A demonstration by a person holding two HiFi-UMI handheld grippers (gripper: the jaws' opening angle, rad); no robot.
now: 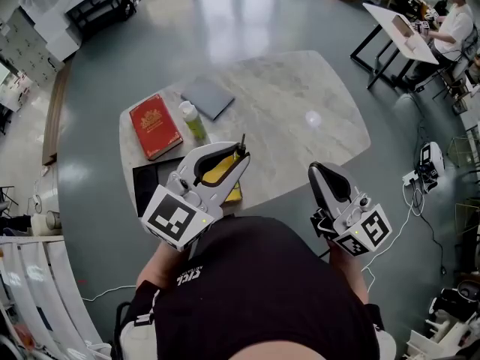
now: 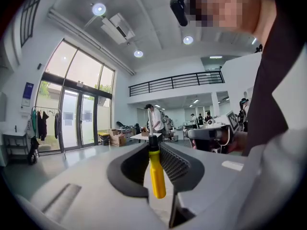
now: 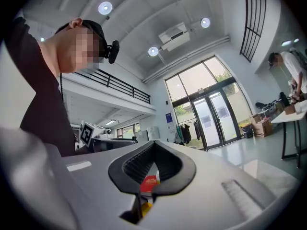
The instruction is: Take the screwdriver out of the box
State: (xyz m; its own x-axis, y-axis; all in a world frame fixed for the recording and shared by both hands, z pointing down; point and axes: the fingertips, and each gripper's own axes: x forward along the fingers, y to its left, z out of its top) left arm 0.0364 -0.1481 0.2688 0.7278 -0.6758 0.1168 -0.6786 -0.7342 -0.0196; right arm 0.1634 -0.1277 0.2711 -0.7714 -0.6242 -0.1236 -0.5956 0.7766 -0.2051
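Note:
My left gripper (image 1: 241, 158) is raised over the near edge of the marble table (image 1: 300, 118) and is shut on the screwdriver (image 1: 242, 145). In the left gripper view the screwdriver (image 2: 156, 174) stands upright between the fingertips of that left gripper (image 2: 152, 145), its yellow handle hanging down and its black collar and metal shaft pointing up. A yellow box (image 1: 235, 194) shows under the gripper, mostly hidden by it. My right gripper (image 1: 315, 169) is held up at the right, beside the table edge. Seen in its own view, the right gripper (image 3: 152, 144) is shut with nothing in it.
On the table's left part lie a red book (image 1: 155, 124), a green bottle (image 1: 194, 121), a grey flat pad (image 1: 208, 97) and a black tray (image 1: 146, 182). A person sits at a white desk (image 1: 401, 32) far right. Cables and devices (image 1: 424, 167) lie on the floor.

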